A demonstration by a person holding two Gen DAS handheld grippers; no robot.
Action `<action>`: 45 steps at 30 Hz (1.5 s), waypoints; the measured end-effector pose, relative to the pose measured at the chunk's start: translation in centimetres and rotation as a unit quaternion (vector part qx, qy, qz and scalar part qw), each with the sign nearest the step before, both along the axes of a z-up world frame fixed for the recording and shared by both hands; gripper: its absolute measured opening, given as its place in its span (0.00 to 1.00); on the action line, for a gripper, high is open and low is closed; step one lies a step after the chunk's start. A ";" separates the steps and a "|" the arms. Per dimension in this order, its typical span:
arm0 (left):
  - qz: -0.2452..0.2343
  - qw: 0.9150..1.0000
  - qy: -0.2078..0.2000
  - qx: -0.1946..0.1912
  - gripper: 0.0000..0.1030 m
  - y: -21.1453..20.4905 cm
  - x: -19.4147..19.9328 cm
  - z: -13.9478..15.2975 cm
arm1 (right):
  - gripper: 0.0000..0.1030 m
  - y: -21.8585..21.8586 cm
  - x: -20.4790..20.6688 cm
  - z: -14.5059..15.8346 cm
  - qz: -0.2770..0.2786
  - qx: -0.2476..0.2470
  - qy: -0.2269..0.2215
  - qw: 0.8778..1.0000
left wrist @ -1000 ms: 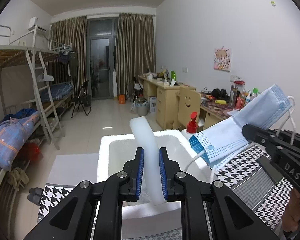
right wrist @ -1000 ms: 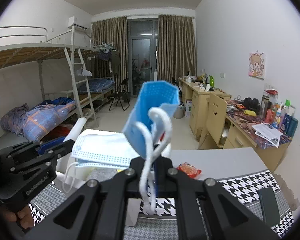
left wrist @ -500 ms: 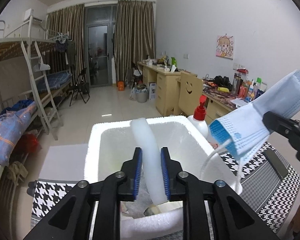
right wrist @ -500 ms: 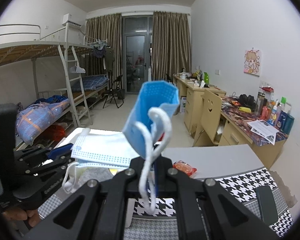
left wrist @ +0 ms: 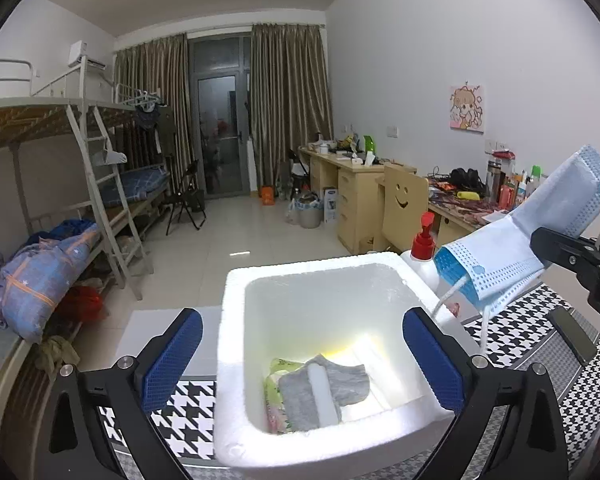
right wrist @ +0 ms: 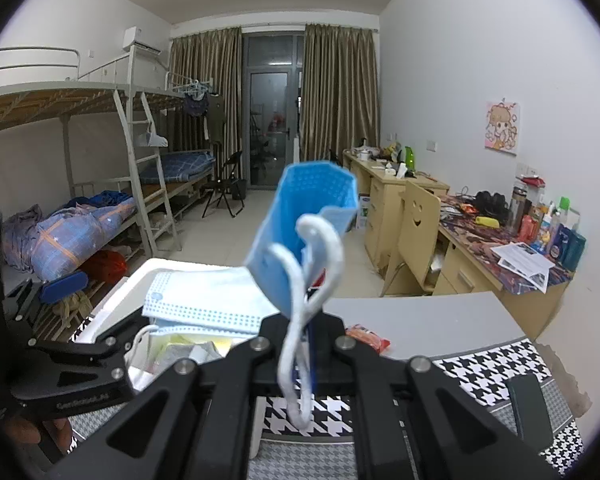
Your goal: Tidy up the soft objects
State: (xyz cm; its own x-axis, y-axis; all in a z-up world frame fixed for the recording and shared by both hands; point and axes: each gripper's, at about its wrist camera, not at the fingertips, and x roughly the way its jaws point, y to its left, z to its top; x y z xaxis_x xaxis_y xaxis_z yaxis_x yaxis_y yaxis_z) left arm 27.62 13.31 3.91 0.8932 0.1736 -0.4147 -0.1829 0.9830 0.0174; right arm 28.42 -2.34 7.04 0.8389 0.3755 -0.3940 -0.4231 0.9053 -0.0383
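My left gripper (left wrist: 302, 354) is open and empty above the white foam box (left wrist: 388, 266). Inside the box lie a white foam tube (left wrist: 322, 394), a grey cloth (left wrist: 342, 382) and a patterned item (left wrist: 274, 390). My right gripper (right wrist: 306, 344) is shut on a blue face mask (right wrist: 300, 232), its white ear loops hanging down. The mask also shows in the left wrist view (left wrist: 516, 256), held beside the box's right rim. The left gripper's fingers (right wrist: 96, 344) show at the left of the right wrist view.
A pump bottle with a red top (left wrist: 422, 254) stands behind the box. A black phone (left wrist: 572, 334) lies on the houndstooth cloth (left wrist: 516, 334) to the right. A red snack packet (right wrist: 366, 338) lies on the grey tabletop (right wrist: 420, 320). Bunk beds are at the left, desks at the right.
My left gripper opened and let go of the white foam tube, which dropped into the box onto the grey cloth. The right gripper kept holding the mask near the box.
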 end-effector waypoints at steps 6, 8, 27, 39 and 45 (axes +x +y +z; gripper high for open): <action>0.020 1.000 -0.012 0.002 0.99 0.7 -1.3 0.3 | 0.07 0.8 -0.2 0.0 0.011 -0.010 -0.002 1.000; 0.021 1.000 -0.013 0.001 0.99 0.7 -1.8 0.3 | 0.07 0.7 0.0 -0.1 0.015 -0.009 -0.001 1.000; 0.070 0.997 -0.032 -0.005 0.99 4.2 -7.6 0.8 | 0.07 5.4 1.1 -1.0 0.073 -0.018 0.047 0.996; 0.092 0.995 -0.036 -0.019 0.99 6.1 -9.6 0.4 | 0.22 8.0 3.4 -3.1 0.084 -0.040 0.112 0.989; 0.093 0.995 -0.033 -0.023 0.99 6.4 -9.3 0.4 | 0.67 8.1 2.7 -3.3 0.096 -0.046 0.115 0.988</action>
